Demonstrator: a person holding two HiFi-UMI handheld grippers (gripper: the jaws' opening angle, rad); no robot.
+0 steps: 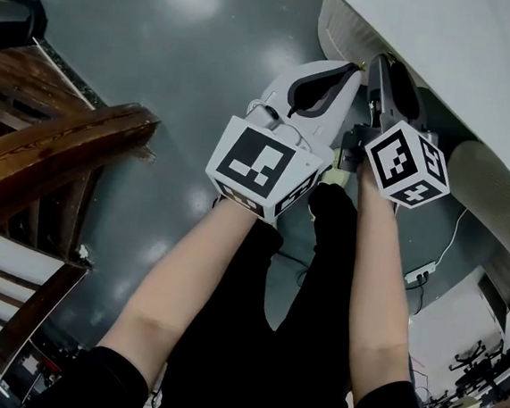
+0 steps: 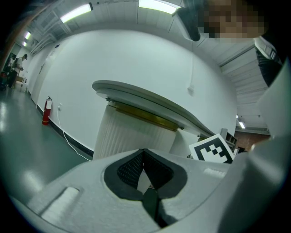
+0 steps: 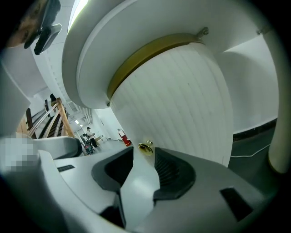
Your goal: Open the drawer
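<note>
— Where do we find the drawer?
— At one o'clock in our head view, under the white top [image 1: 449,47]. In the right gripper view the drawer [image 3: 182,100] fills the middle. It has a curved, ribbed white front, with a brass band [image 3: 136,59] running between it and the top.
— And its knob?
— The knob [image 3: 145,147] is small and brass. It sits at twelve o'clock from the right gripper [image 3: 144,154], right at the mouth of the gap between its tips.
— Are we gripping it?
— No. The right jaws stand apart, released, and the white front shows through between the pads. We cannot tell whether a tip brushes the knob.
— What of our left gripper?
— The left gripper [image 2: 143,152] is clenched on nothing. Its tips meet, and only a small diamond-shaped gap is left behind them. It points at the ribbed front too, and it sits just beside the right one, at its nine o'clock in the head view.
— Anything else around us?
— There is grey-green floor [image 1: 162,55] below us, with a wood frame [image 1: 54,148] at nine o'clock and a cable [image 1: 456,231] at four o'clock. In the left gripper view a red extinguisher [image 2: 47,111] stands by the wall at nine o'clock.
</note>
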